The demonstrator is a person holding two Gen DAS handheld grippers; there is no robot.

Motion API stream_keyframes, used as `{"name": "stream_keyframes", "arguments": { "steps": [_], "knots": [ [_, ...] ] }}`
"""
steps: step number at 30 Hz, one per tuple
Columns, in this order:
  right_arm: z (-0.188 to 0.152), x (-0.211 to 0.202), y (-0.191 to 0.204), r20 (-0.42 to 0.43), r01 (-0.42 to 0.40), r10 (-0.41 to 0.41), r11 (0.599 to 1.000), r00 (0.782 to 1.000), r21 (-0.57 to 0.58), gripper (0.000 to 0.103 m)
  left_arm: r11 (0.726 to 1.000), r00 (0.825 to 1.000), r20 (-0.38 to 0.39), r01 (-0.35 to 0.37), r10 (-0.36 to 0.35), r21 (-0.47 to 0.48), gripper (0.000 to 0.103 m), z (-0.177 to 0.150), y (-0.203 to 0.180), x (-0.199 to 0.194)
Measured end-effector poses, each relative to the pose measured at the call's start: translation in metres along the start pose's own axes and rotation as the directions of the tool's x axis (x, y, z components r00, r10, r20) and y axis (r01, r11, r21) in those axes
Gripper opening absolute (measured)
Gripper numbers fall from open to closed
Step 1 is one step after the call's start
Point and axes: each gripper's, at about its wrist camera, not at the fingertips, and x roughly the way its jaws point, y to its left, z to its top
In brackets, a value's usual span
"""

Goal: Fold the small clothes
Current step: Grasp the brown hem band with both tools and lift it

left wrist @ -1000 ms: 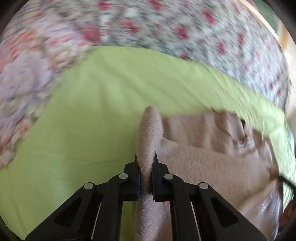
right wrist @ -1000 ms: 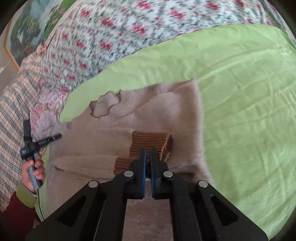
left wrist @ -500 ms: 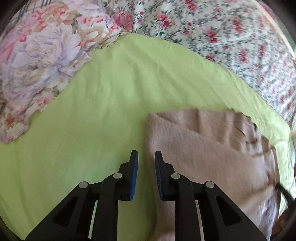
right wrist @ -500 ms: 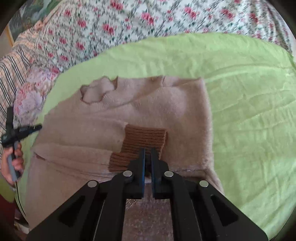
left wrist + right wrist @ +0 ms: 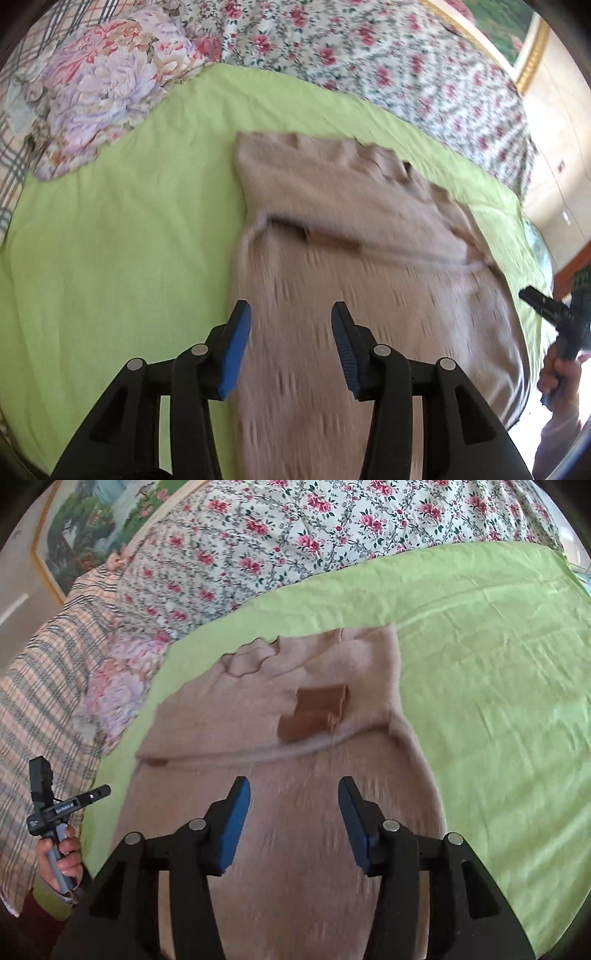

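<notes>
Beige fuzzy knit sweater lies flat on lime-green bed sheet, roughly mid-bed, collar end toward the far side. Both sleeves folded in across the chest; brown ribbed cuffs sit on top of the body, just right of centre in the right wrist view. In the left wrist view same sweater is motion-blurred, sleeve fold line running across it.

Left gripper: black w/ blue pads, jaws opening, nothing pinched btwn them, sweater body only seen below the gap. Right gripper: same build, jaws opening, nothing held, hanging over lower part of sweater.

Bkgd: white quilt w/ red rose print along far edge of sheet, pastel floral pillow at the sheet's corner, plaid blanket beside it. Framed landscape painting on the wall. Person's hand gripping the left gripper's handle shows at the edge of the right view.
</notes>
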Motion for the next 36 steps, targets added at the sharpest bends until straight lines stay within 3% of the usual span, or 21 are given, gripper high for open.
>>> {"name": "stream_keyframes", "arguments": {
  "steps": [7,14,20,23,26,30,32,33,36],
  "knots": [
    [-0.046,-0.043,-0.007,-0.017,-0.075,0.075,0.997,0.997,-0.009,0.051,0.999,0.998,-0.051,0.028,-0.027,0.015,0.055,-0.071,0.004,-0.029],
    [-0.102,-0.085,-0.016,-0.073,-0.122,0.119,0.992,0.99,-0.038,0.051,0.994,0.984,-0.14,0.104,-0.108,-0.037,0.055,-0.142,0.03,-0.038],
    [-0.144,-0.103,-0.032,-0.166,-0.134,0.127,0.991,0.978,-0.032,0.051,0.979,0.963,-0.177,0.203,-0.203,-0.019,0.055,-0.17,0.026,-0.037],
    [-0.158,-0.101,-0.037,-0.206,-0.149,0.142,0.989,0.968,-0.02,0.051,0.964,0.944,-0.206,0.265,-0.258,0.006,0.055,-0.177,0.019,-0.034],
    [-0.164,-0.085,-0.04,-0.255,-0.164,0.158,0.986,0.954,-0.005,0.051,0.954,0.929,-0.234,0.298,-0.287,0.015,0.055,-0.181,0.015,-0.026],
    [-0.172,-0.055,-0.027,-0.296,-0.193,0.176,0.981,0.939,-0.029,0.05,0.948,0.925,-0.239,0.314,-0.294,0.048,0.055,-0.181,0.012,-0.024],
    [-0.177,-0.044,-0.018,-0.314,-0.184,0.156,0.981,0.936,-0.06,0.021,0.947,0.928,-0.238,0.313,-0.287,0.078,0.043,-0.18,0.009,-0.024],
    [-0.179,-0.042,-0.016,-0.319,-0.184,0.154,0.981,0.935,-0.068,0.014,0.946,0.93,-0.24,0.309,-0.279,0.095,0.012,-0.18,0.008,-0.025],
    [-0.179,-0.052,-0.012,-0.307,-0.224,0.187,0.97,0.933,-0.091,0.009,0.939,0.93,-0.235,0.317,-0.282,0.13,0.009,-0.183,0.006,-0.032]
  ]
}}
